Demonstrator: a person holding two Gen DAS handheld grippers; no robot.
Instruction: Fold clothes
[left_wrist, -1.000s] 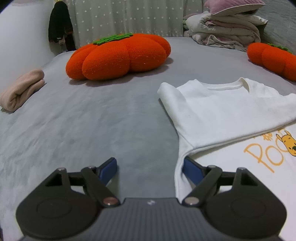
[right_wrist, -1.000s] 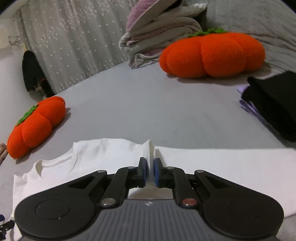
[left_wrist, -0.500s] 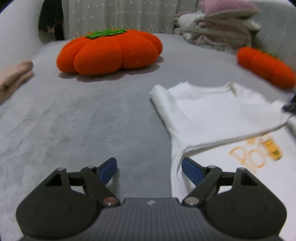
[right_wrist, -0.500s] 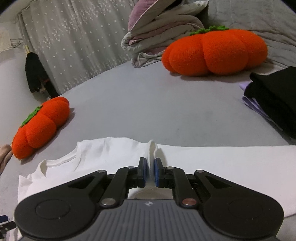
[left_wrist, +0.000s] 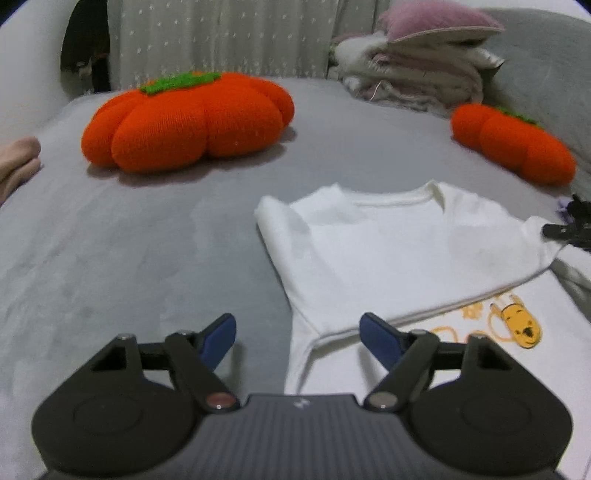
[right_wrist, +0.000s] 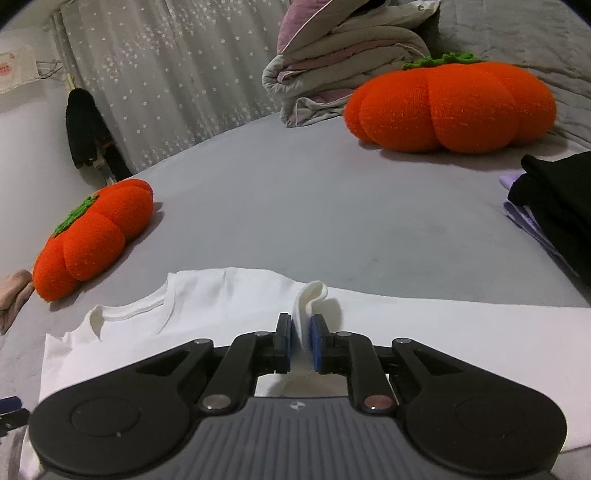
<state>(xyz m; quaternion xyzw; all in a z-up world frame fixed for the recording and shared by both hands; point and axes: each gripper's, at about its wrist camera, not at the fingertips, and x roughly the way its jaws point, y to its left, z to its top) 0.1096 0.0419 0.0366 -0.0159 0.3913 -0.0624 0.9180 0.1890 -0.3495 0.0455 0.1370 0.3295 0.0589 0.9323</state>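
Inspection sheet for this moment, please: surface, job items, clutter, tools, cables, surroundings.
Surface: grey bed cover, smooth.
Job's things: white T-shirt lying flat, left sleeve folded in, yellow bear print showing.
Clutter: two orange pumpkin cushions; stacked bedding; black garment pile; beige rolled cloth.
Grippers: left tool open over the shirt's edge; right tool shut on a pinched shirt fold.
Cables: nothing seen.
Surroundings: star-dotted curtain.

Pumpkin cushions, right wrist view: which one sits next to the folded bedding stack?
The larger-looking pumpkin cushion at upper right, beside the bedding stack. The other pumpkin cushion lies far left, near the beige garment.
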